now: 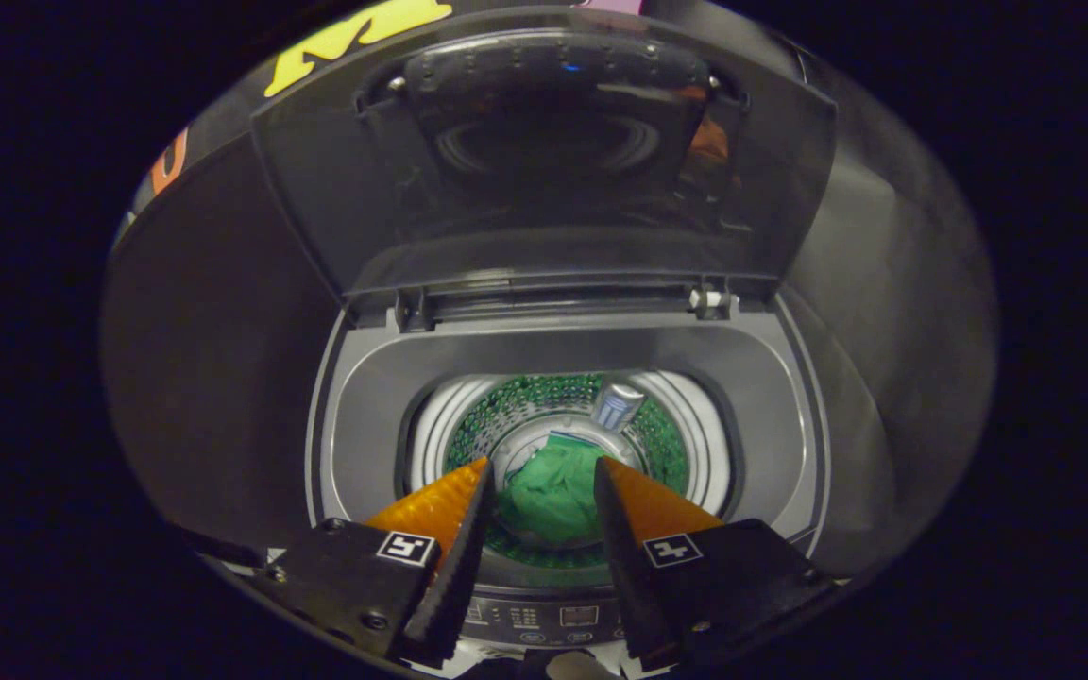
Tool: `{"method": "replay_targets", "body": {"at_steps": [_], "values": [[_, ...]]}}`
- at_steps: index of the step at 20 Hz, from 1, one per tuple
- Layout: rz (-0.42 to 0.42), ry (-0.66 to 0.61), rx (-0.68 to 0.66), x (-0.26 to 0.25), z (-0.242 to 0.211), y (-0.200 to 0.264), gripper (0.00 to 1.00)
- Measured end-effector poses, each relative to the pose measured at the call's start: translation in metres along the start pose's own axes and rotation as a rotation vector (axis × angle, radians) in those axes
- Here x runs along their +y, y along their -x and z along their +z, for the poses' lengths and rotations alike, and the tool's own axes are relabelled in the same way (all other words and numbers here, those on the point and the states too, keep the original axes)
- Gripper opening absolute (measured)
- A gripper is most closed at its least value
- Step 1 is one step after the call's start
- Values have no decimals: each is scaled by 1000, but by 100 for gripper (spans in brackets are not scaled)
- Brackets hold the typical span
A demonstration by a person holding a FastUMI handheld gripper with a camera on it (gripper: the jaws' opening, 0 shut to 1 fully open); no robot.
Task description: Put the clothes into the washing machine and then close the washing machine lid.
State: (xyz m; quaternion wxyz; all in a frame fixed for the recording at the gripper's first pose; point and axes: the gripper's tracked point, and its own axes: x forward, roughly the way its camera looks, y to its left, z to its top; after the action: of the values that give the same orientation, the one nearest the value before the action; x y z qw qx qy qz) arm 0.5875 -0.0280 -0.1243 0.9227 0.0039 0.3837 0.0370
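Observation:
A top-loading washing machine (365,416) stands just ahead of me with its dark see-through lid (544,161) raised upright at the back. A green garment (552,496) lies crumpled at the bottom of the drum (667,444), seen through the gap between my fingers. My gripper (544,463) hovers over the front rim of the opening, open, with nothing between its fingers.
The control panel (549,619) runs along the machine's front edge under my fingers. A small grey filter piece (618,406) sits on the drum's far wall. The lid hinges (712,300) sit at the back of the opening. Dark booth walls close in on both sides.

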Motion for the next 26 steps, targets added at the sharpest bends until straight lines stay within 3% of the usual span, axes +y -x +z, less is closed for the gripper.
{"method": "replay_targets", "body": {"at_steps": [11, 22, 26], "values": [[-24, 154, -237, -5, 39, 59, 66], [4, 166, -441, -2, 101, 124, 68], [11, 150, -484, -2, 119, 140, 91]]}}
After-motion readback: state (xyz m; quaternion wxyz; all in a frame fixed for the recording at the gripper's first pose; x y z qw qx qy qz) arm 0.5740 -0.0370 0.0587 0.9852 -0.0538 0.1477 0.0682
